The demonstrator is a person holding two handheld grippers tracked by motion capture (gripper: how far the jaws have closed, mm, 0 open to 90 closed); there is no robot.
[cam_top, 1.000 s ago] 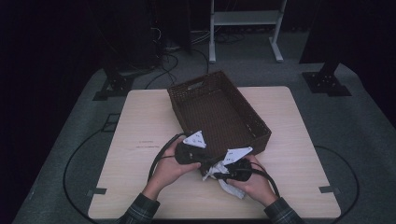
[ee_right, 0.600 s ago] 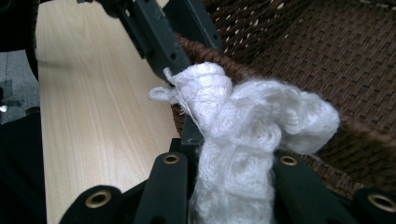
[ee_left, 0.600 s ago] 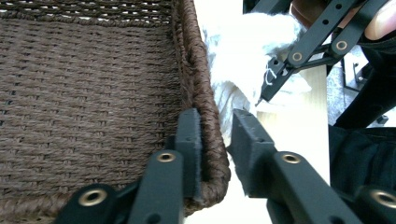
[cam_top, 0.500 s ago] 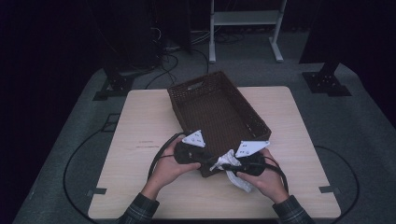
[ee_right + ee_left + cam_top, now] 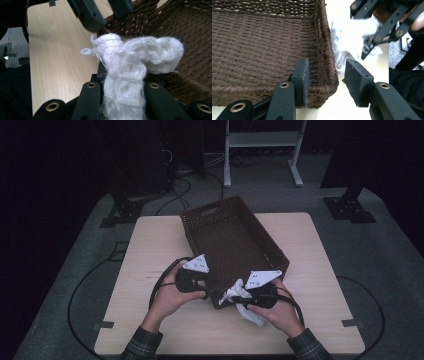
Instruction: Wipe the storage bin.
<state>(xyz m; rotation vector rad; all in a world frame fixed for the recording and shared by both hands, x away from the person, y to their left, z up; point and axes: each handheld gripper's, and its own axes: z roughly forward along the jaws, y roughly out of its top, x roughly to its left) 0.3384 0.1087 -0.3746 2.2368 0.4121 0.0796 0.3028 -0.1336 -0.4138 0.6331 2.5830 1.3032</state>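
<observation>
A brown woven basket [image 5: 231, 237] stands on the wooden table [image 5: 150, 250]. My left gripper [image 5: 215, 287] sits at its near corner. In the left gripper view the left gripper [image 5: 325, 72] is open astride the basket wall [image 5: 323, 50], one pad inside and one outside, neither pressing on it. Its jaws have just been opening. My right gripper [image 5: 237, 295] is shut on a white knitted cloth [image 5: 249, 311]. The cloth [image 5: 130, 65] bunches up between its jaws, just at the basket's near corner. From the left gripper view the cloth [image 5: 352, 35] hangs beside the basket's outer wall.
The basket's inside [image 5: 190, 27] holds nothing that I can see. Black cables loop from both grippers over the table near the person's hands [image 5: 170, 297]. A white metal stand [image 5: 262, 150] and dark equipment stand on the floor beyond the table.
The right hand has lifted the white cloth up off the table toward the basket's near corner. The left hand has shifted slightly at that corner.
</observation>
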